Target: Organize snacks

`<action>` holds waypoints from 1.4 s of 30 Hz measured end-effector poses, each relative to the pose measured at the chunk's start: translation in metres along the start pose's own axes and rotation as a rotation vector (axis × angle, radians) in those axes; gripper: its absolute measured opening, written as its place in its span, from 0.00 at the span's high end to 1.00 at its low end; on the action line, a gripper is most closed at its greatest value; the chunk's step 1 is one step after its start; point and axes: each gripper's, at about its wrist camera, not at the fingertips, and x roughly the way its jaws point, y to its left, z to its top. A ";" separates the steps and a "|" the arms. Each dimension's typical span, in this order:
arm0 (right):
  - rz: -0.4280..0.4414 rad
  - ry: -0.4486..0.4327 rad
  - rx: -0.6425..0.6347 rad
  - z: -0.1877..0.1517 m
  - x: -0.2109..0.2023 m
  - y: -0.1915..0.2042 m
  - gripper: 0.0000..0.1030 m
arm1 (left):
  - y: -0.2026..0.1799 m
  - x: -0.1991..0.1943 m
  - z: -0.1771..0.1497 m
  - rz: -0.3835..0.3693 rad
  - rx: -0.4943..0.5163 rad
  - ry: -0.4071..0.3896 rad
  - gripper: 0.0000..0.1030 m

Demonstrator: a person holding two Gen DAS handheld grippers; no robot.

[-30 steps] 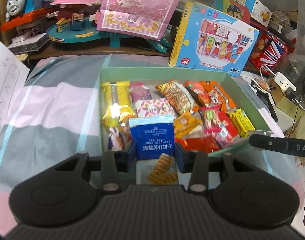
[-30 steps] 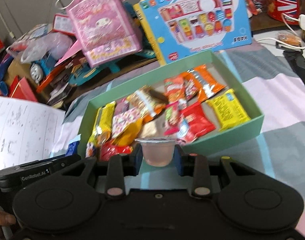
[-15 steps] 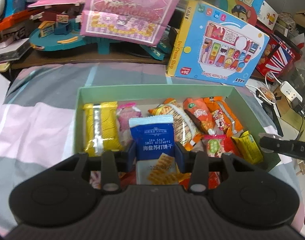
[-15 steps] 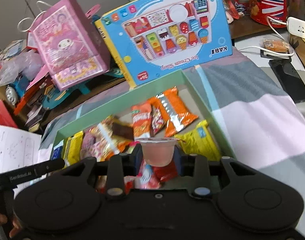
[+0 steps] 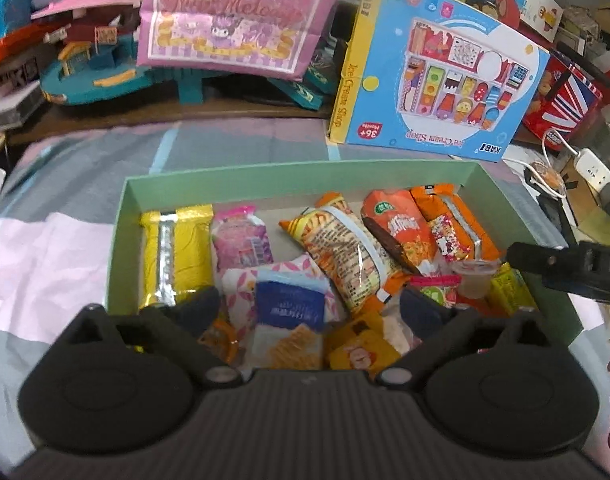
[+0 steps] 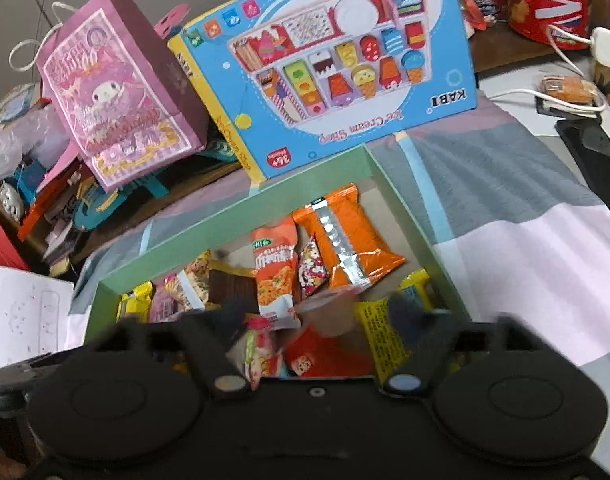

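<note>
Left wrist view: the left gripper point(image 5: 309, 304) has just been opening, and its fingers point(image 5: 199, 306) now stand wide apart over the green box point(image 5: 297, 178). The blue biscuit packet point(image 5: 291, 320) lies between them, clear of both pads, resting on the heap of snacks at the near edge of the box. At about two o'clock from it a small jelly cup point(image 5: 473, 278) sits upright among the packets, just below the tip of the right gripper's finger that enters from three o'clock.

Right wrist view: the right gripper point(image 6: 319, 320) has also just been opening; its fingers point(image 6: 405, 316) are blurred but spread. The jelly cup point(image 6: 331, 308) sits between them, touching neither, on a red packet point(image 6: 321, 356) and beside a yellow packet point(image 6: 379, 332) at its three o'clock. Orange packets point(image 6: 351, 240) lie at twelve o'clock, deeper in the box point(image 6: 409, 208), which stands on a striped bedsheet point(image 6: 525, 248).
</note>
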 end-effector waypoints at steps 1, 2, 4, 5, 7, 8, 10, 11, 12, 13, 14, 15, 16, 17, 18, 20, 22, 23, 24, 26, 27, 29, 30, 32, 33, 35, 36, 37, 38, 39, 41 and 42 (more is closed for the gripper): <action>0.003 -0.007 -0.003 -0.001 -0.003 0.001 0.14 | -0.001 -0.001 0.000 0.001 0.003 0.002 0.01; 0.002 -0.006 -0.007 -0.002 -0.004 0.002 0.11 | -0.001 -0.002 0.000 0.002 0.002 0.003 0.01; -0.001 -0.004 -0.015 -0.003 -0.006 0.003 0.07 | -0.001 -0.005 -0.001 0.002 -0.001 0.005 0.00; -0.002 -0.008 -0.020 -0.004 -0.009 0.004 0.07 | -0.001 -0.007 -0.001 0.000 -0.003 0.005 0.00; -0.004 -0.010 -0.027 -0.004 -0.014 0.007 0.04 | -0.002 -0.013 -0.003 -0.004 -0.003 0.004 0.00; -0.004 -0.010 -0.028 -0.004 -0.016 0.008 0.00 | -0.003 -0.018 -0.004 -0.004 -0.001 0.001 0.00; 0.000 -0.022 -0.031 -0.006 -0.025 0.012 0.00 | -0.005 -0.026 -0.006 -0.004 0.005 -0.006 0.00; 0.001 -0.026 -0.036 -0.007 -0.030 0.015 0.00 | -0.006 -0.031 -0.007 -0.004 0.007 -0.012 0.00; 0.001 -0.030 -0.041 -0.008 -0.035 0.017 0.00 | -0.007 -0.037 -0.007 -0.005 0.008 -0.019 0.00; 0.002 -0.034 -0.045 -0.010 -0.040 0.019 0.00 | -0.008 -0.042 -0.008 -0.005 0.010 -0.026 0.00; 0.003 -0.038 -0.048 -0.011 -0.045 0.021 0.00 | -0.009 -0.049 -0.009 -0.006 0.012 -0.036 0.00; 0.006 -0.043 -0.051 -0.012 -0.051 0.024 0.00 | -0.010 -0.055 -0.009 -0.006 0.014 -0.045 0.00; 0.009 -0.047 -0.053 -0.014 -0.056 0.026 0.00 | -0.011 -0.063 -0.010 -0.007 0.015 -0.057 0.00; 0.013 -0.051 -0.055 -0.016 -0.063 0.029 0.00 | -0.012 -0.069 -0.012 -0.008 0.017 -0.066 0.00; 0.016 -0.055 -0.058 -0.018 -0.068 0.030 0.00 | -0.012 -0.075 -0.013 -0.010 0.019 -0.074 0.00; 0.022 -0.061 -0.066 -0.022 -0.079 0.033 0.00 | -0.015 -0.087 -0.015 -0.014 0.025 -0.089 0.00; 0.026 -0.070 -0.079 -0.026 -0.090 0.037 0.00 | -0.016 -0.099 -0.018 -0.019 0.031 -0.103 0.00; 0.028 -0.076 -0.087 -0.029 -0.097 0.039 0.00 | -0.017 -0.105 -0.020 -0.023 0.034 -0.108 0.00; 0.029 -0.081 -0.094 -0.031 -0.102 0.041 0.00 | -0.018 -0.111 -0.023 -0.029 0.037 -0.111 0.00; 0.032 -0.087 -0.108 -0.037 -0.114 0.044 0.00 | -0.021 -0.120 -0.029 -0.033 0.044 -0.108 0.00; 0.035 -0.086 -0.115 -0.040 -0.119 0.045 0.00 | -0.022 -0.123 -0.033 -0.030 0.049 -0.109 0.00; 0.041 -0.080 -0.127 -0.046 -0.128 0.048 0.00 | -0.022 -0.129 -0.042 -0.025 0.064 -0.111 0.00; 0.045 -0.076 -0.133 -0.050 -0.132 0.049 0.00 | -0.022 -0.131 -0.047 -0.021 0.068 -0.109 0.00; 0.045 -0.068 -0.148 -0.057 -0.138 0.050 0.00 | -0.020 -0.134 -0.057 -0.009 0.063 -0.104 0.00; 0.042 -0.066 -0.157 -0.061 -0.140 0.050 0.00 | -0.018 -0.136 -0.061 -0.008 0.058 -0.103 0.00; 0.033 -0.063 -0.175 -0.069 -0.144 0.052 0.00 | -0.013 -0.140 -0.070 -0.010 0.048 -0.100 0.00; 0.026 -0.063 -0.183 -0.072 -0.146 0.052 0.00 | -0.011 -0.142 -0.074 -0.009 0.041 -0.101 0.00; 0.017 -0.065 -0.190 -0.075 -0.147 0.052 0.00 | -0.008 -0.143 -0.077 -0.010 0.035 -0.102 0.00; 0.006 -0.068 -0.197 -0.079 -0.148 0.052 0.00 | -0.006 -0.145 -0.080 -0.014 0.031 -0.104 0.00; -0.002 -0.072 -0.200 -0.082 -0.150 0.052 0.00 | -0.004 -0.146 -0.083 -0.014 0.026 -0.107 0.00; -0.019 -0.080 -0.204 -0.087 -0.150 0.051 0.00 | 0.000 -0.147 -0.088 0.000 0.015 -0.112 0.00; -0.029 -0.080 -0.207 -0.090 -0.149 0.050 0.00 | 0.002 -0.146 -0.091 0.003 0.010 -0.111 0.00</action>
